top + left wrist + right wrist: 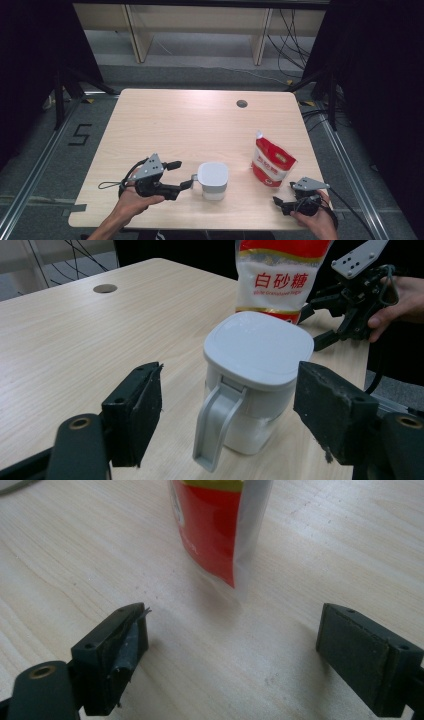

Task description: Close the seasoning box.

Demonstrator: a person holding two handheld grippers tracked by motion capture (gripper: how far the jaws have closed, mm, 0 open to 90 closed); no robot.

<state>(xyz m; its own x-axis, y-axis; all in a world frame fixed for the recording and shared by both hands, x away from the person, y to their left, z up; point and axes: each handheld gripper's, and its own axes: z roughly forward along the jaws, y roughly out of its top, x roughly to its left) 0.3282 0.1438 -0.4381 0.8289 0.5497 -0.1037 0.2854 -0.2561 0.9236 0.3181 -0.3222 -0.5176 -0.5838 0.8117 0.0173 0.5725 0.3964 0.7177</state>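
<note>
A white lidded container (213,180) with a handle stands near the table's front edge, its handle turned toward my left gripper (184,173). In the left gripper view the container (255,375) sits between the wide-apart jaws of my left gripper (230,385), and the pads do not touch it. A red and white sugar pouch (271,162) stands upright to the right, also seen behind the container (280,275). My right gripper (283,194) lies low near the front right corner, open, pointing at the pouch (215,525). Bare table lies between the jaws of the right gripper (234,617).
The light wooden table (165,125) has a round cable hole (242,103) near its far edge. Dark curtains flank both sides, with cables and a wooden shelf frame on the floor beyond. The right gripper (317,322) and its hand appear behind the container in the left gripper view.
</note>
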